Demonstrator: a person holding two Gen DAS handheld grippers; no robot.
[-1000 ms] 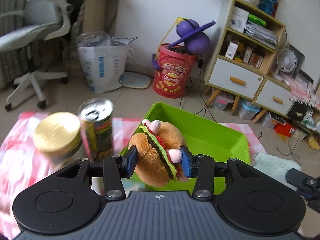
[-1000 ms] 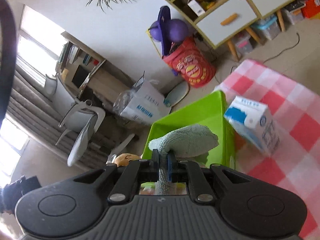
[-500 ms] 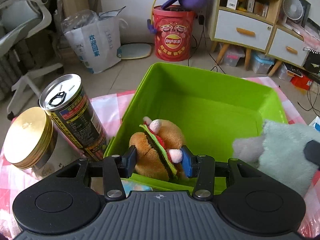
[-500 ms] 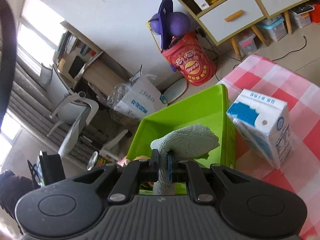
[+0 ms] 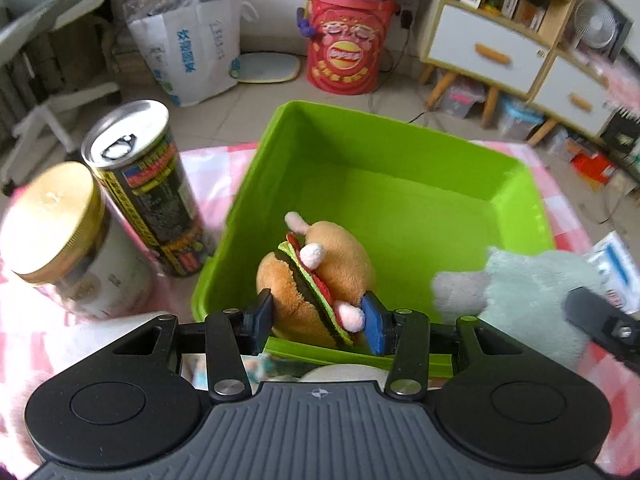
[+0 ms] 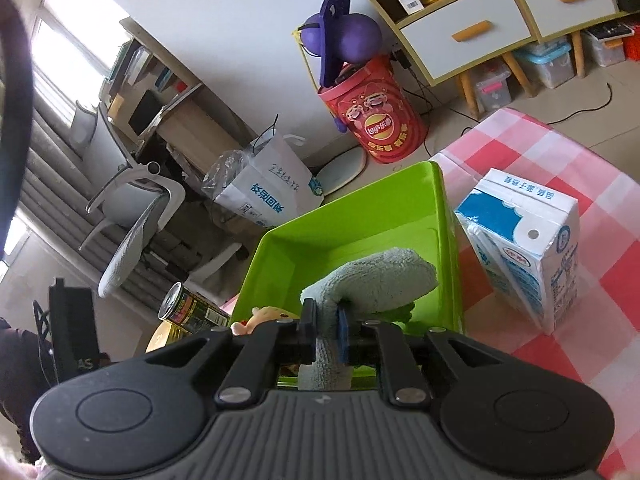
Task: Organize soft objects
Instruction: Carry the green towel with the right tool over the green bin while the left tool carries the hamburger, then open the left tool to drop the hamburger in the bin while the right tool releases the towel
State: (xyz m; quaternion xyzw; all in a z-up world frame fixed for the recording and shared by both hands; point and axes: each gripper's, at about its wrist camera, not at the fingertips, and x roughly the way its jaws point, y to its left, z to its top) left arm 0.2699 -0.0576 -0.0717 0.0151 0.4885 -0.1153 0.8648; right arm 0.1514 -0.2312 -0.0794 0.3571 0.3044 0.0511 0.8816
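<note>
Since 1 s ago both grippers have come down over the green bin (image 5: 516, 184): in the left wrist view the burger toy (image 5: 320, 276), which hung above the near rim, now sits low inside the bin at center frame, and the can has slid from center-left to the left edge.

Left gripper (image 5: 318, 318) has the burger toy between its pads, both pads touching its sides; jaws have just eased apart a bit, toy not dropped. Toy is at the bin's near-left corner, close to the left wall and the near rim. Whether it rests on the bin floor I can't tell from this angle.

Right gripper (image 6: 326, 330) is clamped tight on a pale green cloth (image 6: 372, 280), which bulges up and to the right over the bin's near-right part; same cloth shows at lower right in the left wrist view (image 5: 532, 292).

Room: far half of the bin floor is bare, upper center of the left wrist frame.

Outside the bin, on the pink checked cloth (image 6: 560, 148): 1 tall can (image 5: 144, 184) just beside the left wall, 1 gold-lid jar (image 5: 60, 236) touching or nearly touching the can, 1 milk carton (image 6: 524, 248) just beside the right wall.

Count: 2 soft things, 1 bin, 3 hard things.
</note>
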